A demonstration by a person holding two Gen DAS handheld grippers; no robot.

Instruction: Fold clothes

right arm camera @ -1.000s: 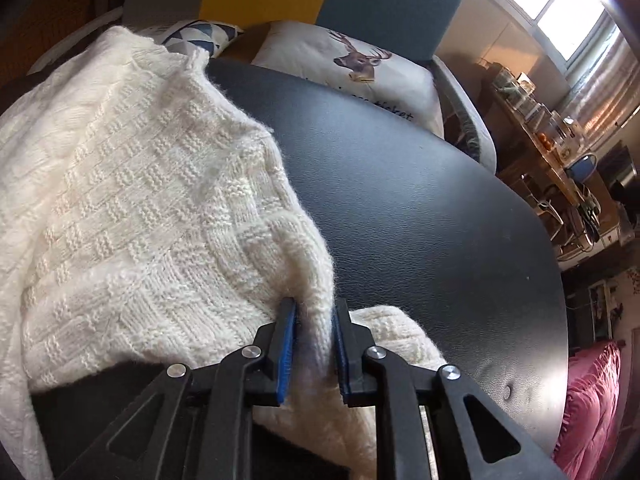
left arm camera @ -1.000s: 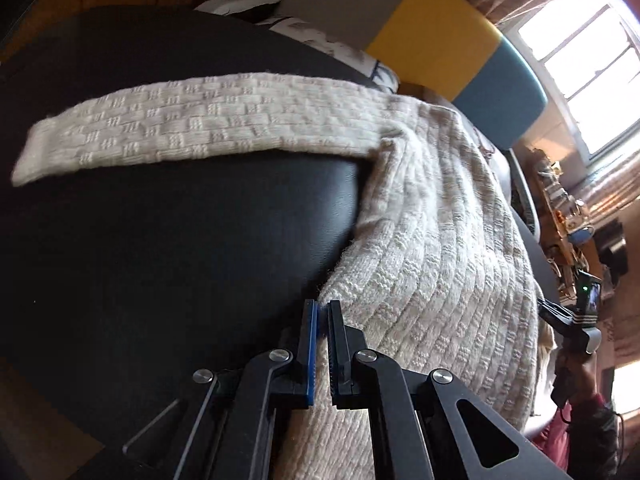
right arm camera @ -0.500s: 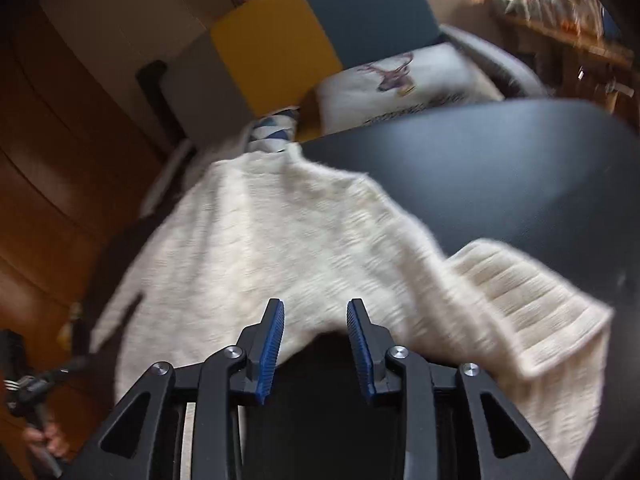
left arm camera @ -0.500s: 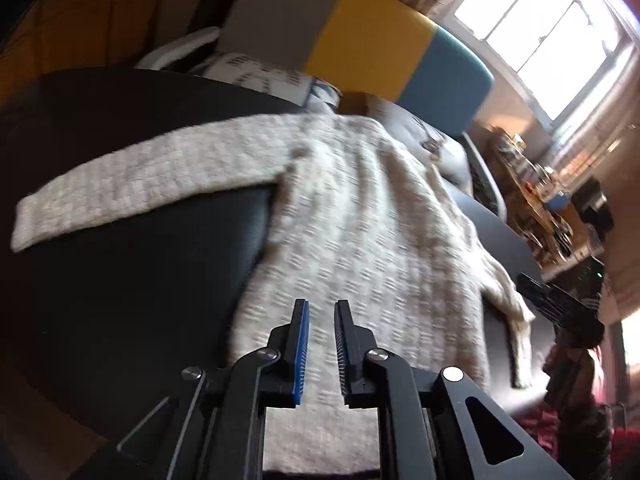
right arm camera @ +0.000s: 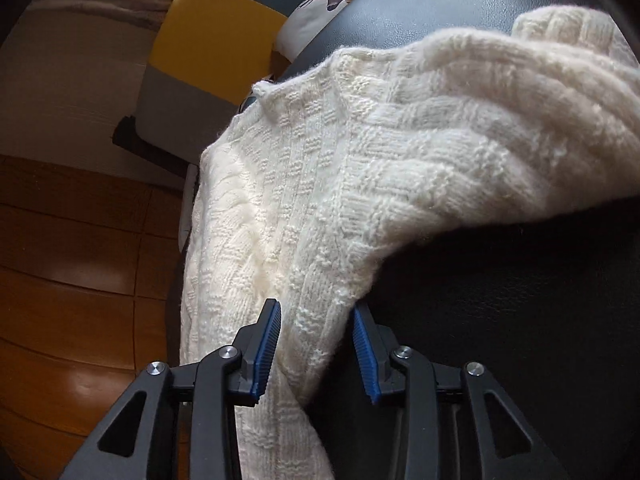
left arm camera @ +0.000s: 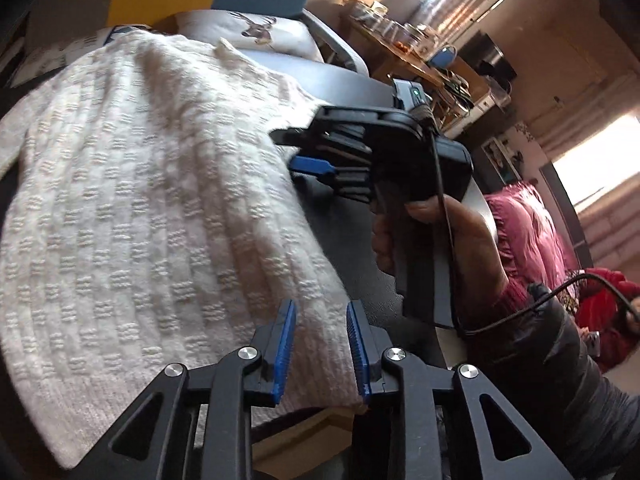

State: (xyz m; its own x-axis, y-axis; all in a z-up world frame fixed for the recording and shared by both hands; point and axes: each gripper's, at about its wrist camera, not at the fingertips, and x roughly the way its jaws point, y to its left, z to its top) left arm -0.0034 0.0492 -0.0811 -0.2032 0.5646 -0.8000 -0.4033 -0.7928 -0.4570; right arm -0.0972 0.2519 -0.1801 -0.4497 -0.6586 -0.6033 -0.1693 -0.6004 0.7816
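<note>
Fingers: both pairs spread apart, knit lying between the blue pads, not pinched.
Table (right arm camera: 520, 320): black, carries the sweater.
Sweater (left arm camera: 140, 200): cream knit, spread on the table.
Right gripper (right arm camera: 316, 344): at the sweater's side edge.
Left gripper (left arm camera: 320, 344): over the hem.
Hand (left arm camera: 460, 240): holds the right gripper.

Both grippers are black, with open triangular cutouts in the linkages, silver screw heads at the joints, and ribbed blue pads lining the fingers: left gripper (left arm camera: 320, 344), right gripper (right arm camera: 318, 350). In the left view, at 3 o'clock, a black cable (left arm camera: 442, 184) runs down the right gripper's handle past a dark, possibly quilted sleeve (left arm camera: 560, 344).
</note>
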